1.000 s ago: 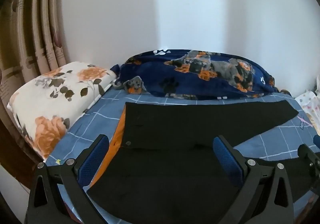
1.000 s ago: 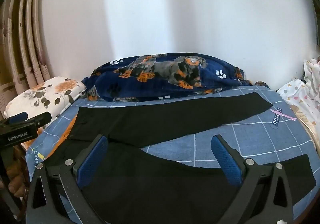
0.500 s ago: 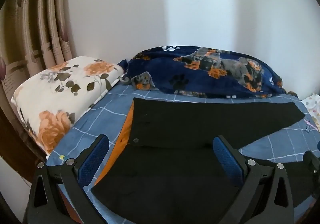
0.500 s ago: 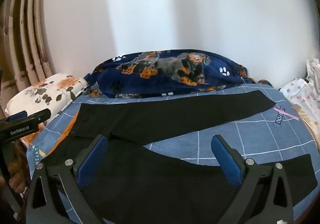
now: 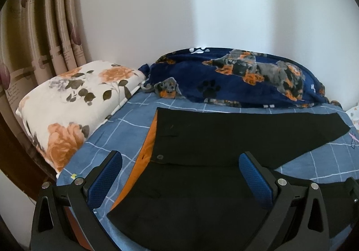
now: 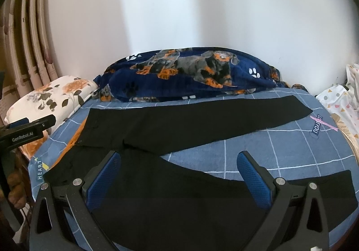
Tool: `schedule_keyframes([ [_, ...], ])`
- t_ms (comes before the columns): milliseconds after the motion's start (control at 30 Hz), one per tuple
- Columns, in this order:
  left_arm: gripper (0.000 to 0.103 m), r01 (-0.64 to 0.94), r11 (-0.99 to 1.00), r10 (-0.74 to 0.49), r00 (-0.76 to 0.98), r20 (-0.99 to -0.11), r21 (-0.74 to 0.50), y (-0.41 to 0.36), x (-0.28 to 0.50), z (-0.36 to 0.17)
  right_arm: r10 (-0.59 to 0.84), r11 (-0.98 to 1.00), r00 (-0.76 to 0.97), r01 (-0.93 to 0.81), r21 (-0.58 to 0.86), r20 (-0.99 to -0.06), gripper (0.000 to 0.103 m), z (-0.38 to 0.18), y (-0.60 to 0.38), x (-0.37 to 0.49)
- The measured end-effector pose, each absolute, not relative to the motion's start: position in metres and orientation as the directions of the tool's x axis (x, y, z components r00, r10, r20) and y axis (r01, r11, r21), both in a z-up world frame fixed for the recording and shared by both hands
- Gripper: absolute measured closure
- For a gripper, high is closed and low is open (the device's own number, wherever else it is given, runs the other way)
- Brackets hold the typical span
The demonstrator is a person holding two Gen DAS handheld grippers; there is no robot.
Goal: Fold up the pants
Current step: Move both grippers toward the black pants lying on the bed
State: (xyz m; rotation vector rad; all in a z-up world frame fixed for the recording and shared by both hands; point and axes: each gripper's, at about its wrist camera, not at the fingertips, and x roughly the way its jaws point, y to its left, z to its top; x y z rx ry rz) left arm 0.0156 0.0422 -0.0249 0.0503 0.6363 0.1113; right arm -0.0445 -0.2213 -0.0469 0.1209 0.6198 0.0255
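Black pants (image 5: 219, 138) lie flat on the bed, legs spread apart, waist at the left with orange lining (image 5: 147, 147) showing. In the right wrist view the pants (image 6: 179, 129) stretch across the bed, far leg toward the right, near leg under the gripper. My left gripper (image 5: 179, 174) is open and empty above the waist and near leg. My right gripper (image 6: 178, 172) is open and empty above the near leg. The left gripper's body (image 6: 24, 133) shows at the left edge of the right wrist view.
The bed has a blue checked sheet (image 6: 280, 152). A floral pillow (image 5: 74, 103) lies at the left, a navy dog-print blanket (image 5: 235, 78) along the wall. Curtains (image 5: 44, 26) hang at the left. A white dotted cloth (image 6: 338, 103) sits at the right.
Both grippers have drifted slightly; the left view shifted so the pants sit more to the right and nearer. Both stay open and empty. The pants have not moved.
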Motion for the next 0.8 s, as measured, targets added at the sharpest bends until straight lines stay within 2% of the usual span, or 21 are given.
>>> schedule_keyframes([
  [800,0.000,-0.129,0.982,0.189,0.741,-0.645,0.140,0.050,0.057,-0.052,0.066,0.992,0.769,0.019,0.125,-0.636,0.000,-0.069,-0.223,-0.033],
])
